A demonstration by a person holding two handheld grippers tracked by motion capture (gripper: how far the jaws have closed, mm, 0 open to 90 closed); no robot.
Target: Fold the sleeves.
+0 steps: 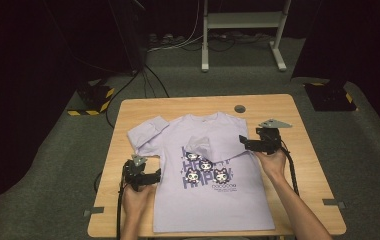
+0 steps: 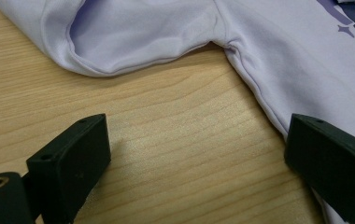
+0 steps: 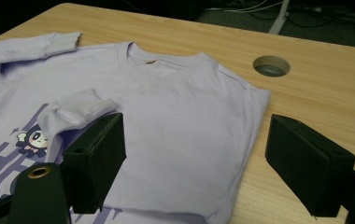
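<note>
From my screen I see the desk [image 1: 298,150] lit well from above, while the room around it stays almost black. The high view is soft and a little grainy. In the left gripper view the jaws throw soft shadows on the wood. The right gripper view is sharp on the shirt [image 3: 185,121], with no glare.

— What's on the table?
— A lilac long-sleeved shirt [image 1: 213,175] with cartoon print, lying flat, centre frame.
— Sleeves?
— One folded across its chest, the other spread toward upper left.
</note>
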